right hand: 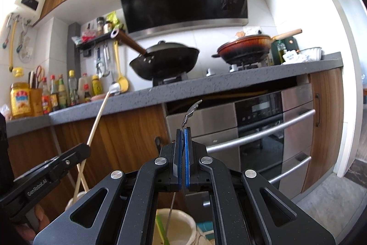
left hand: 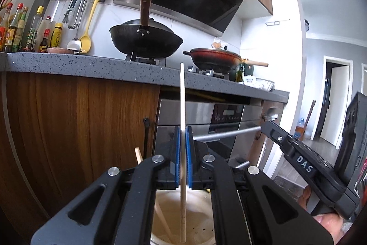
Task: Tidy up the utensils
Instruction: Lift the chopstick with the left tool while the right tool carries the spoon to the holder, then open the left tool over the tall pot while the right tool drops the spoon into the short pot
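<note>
Two labels: "DAS" (left hand: 304,164), "GenRobot.AI" (right hand: 37,188).

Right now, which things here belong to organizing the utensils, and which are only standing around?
Job:
left gripper
chopstick
right gripper
fork
holder

Lying about:
wok
red pan
bottles
yellow ladle
oven
</note>
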Available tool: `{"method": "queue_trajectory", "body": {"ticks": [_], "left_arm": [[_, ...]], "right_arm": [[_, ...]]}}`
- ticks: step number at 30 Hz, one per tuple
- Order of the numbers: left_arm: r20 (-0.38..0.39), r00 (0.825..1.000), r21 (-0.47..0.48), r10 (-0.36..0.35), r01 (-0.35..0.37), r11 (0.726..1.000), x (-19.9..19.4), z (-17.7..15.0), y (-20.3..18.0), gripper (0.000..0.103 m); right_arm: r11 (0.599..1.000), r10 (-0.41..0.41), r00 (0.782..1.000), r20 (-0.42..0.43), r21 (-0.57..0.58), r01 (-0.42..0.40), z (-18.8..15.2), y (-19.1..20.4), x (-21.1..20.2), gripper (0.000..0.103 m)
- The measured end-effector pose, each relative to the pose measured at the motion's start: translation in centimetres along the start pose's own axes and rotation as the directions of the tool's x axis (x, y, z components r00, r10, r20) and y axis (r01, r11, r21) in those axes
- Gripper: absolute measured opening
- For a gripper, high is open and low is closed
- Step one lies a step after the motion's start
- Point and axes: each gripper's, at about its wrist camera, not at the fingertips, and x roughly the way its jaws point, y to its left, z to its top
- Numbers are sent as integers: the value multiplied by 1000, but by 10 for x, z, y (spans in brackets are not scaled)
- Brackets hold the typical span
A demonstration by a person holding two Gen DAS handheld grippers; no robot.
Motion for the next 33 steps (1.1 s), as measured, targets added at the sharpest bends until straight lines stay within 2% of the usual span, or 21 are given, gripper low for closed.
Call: {"method": "queue_trajectory", "body": {"ticks": [8,14,21,30,31,33], "left_arm": [[-62,998,38,15,-12,999,-11,-8,0,4],[-150,988,81,47,-35,996,-19,-19,-9,4],[-221,974,70,58,-44,997,-14,-22,-7,4],[-239,969,59,65,-52,997,-9,-24,-5,6],[-238,969,59,65,-53,997,-10,-24,-5,6],[-237,969,60,68,-55,997,-11,-23,-5,9]], "right_arm": [[998,27,995,-98,-52,-32,-14,5,3,3],[996,49,982,-182,-67,-62,-22,8,-1,3],[992,9,966,-259,-119,-41,-33,15,6,3],[994,6,951,-309,-102,-40,-40,9,13,4],[994,8,950,-312,-99,-41,-40,9,14,7],[994,21,950,-311,-92,-52,-39,9,13,20]]}}
